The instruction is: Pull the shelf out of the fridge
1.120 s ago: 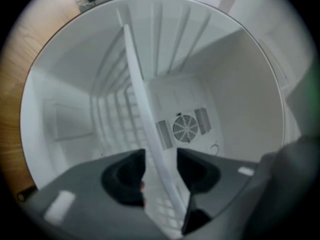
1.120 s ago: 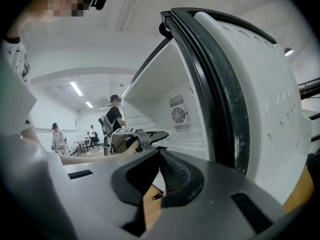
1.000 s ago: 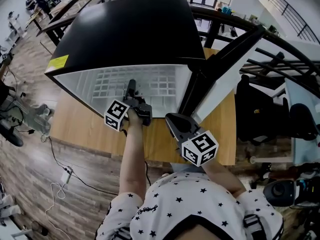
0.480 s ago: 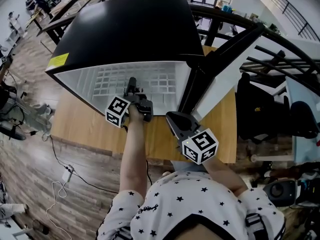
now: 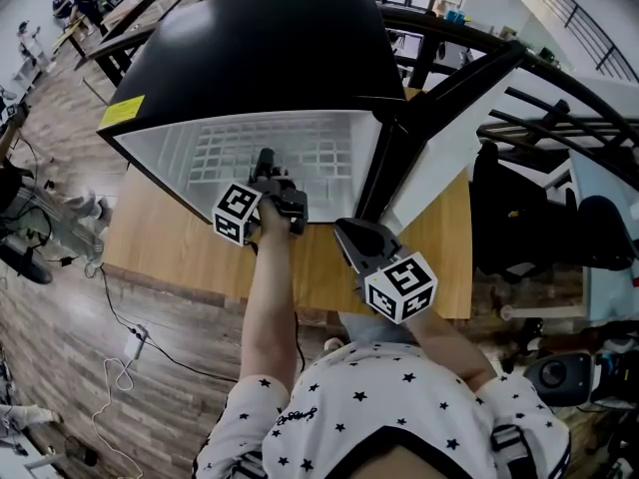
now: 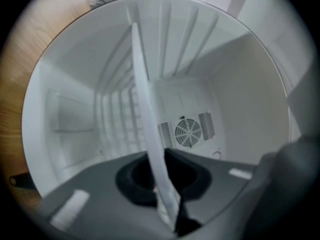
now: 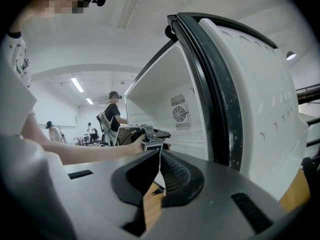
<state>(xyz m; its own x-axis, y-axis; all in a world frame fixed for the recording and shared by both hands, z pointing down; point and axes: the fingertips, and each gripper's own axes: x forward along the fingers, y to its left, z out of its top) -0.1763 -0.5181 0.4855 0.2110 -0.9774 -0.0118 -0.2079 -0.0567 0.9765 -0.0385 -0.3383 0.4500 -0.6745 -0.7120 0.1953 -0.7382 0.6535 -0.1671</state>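
- The left gripper (image 5: pixel 264 160) reaches level into the mouth of the fridge (image 5: pixel 270 58). Its jaws have just been closing and now stand narrow, pinching the front edge of the white shelf (image 5: pixel 329 158).
- From this gripper the shelf lies straight ahead. In the left gripper view it shows edge-on, a thin white sheet starting between the jaws and running away to the back wall with its fan grille (image 6: pixel 189 131).
- The front edge runs crosswise to the jaws, from one side wall to the other, and the grip sits near its middle.
- The shelf's depth lines up with the way the gripper points, so the pull probably wants to come straight back along that line, toward the person. A skewed pull could jam the shelf against a side wall.
- The right gripper (image 5: pixel 346 232) hangs behind and to the right of the left one, beside the open door (image 5: pixel 439 118) and over the wooden table (image 5: pixel 170 247). Its jaws are together on nothing.
- The left hand is plainly nearer; the right is well apart from the shelf.
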